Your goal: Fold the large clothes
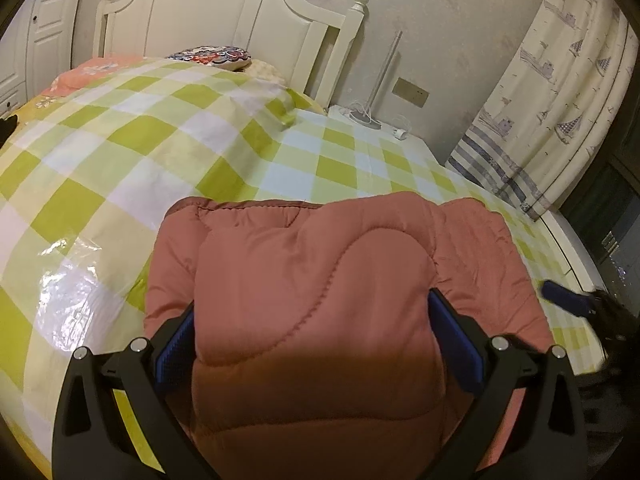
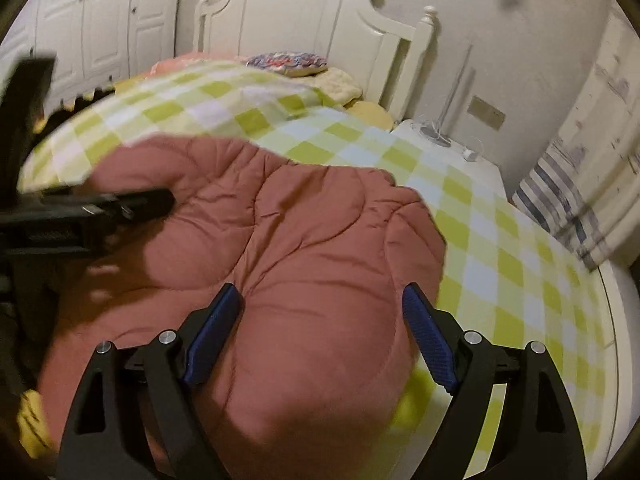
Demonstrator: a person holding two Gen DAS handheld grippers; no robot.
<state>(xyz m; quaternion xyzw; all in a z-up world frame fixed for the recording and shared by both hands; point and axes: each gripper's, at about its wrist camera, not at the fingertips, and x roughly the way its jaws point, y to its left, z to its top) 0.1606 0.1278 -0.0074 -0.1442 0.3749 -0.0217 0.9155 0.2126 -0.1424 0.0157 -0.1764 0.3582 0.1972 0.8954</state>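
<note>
- Bedroom with a white headboard (image 1: 224,12) at the top of the frame, a sailboat curtain (image 1: 560,92) at upper right, and a green-checked bedspread (image 1: 120,152) filling the middle.
- My jacket (image 1: 320,280), a puffy quilted pink one, lies on the bedspread in the lower centre of the left view, already gathered into a compact bundle.
- My left gripper (image 1: 316,332) straddles the near part of the bundle. Its blue pads (image 1: 176,344) sit at either side of the padding, wide apart; I cannot tell whether they actually press the fabric or only flank it.
- My right gripper (image 2: 324,328) hangs over the right lobe of the jacket (image 2: 280,240) with its jaws wide and nothing caught between them; the pads (image 2: 212,332) stand clear of the cloth.
- In the right view the left gripper shows as a dark blur at middle left.
- As I judge it, the step is pressing and squaring the folded bundle, or taking a fresh hold for one more fold.
- To do it well, I would lower the right gripper onto the loose right edge, where the padding bulges toward the bedspread, and pinch through every layer, not just the top shell.
- Slippery fill likely springs back, so I would keep the left side pinned while the right works.
- I would steer clear of snagging the bedspread under the edge.
</note>
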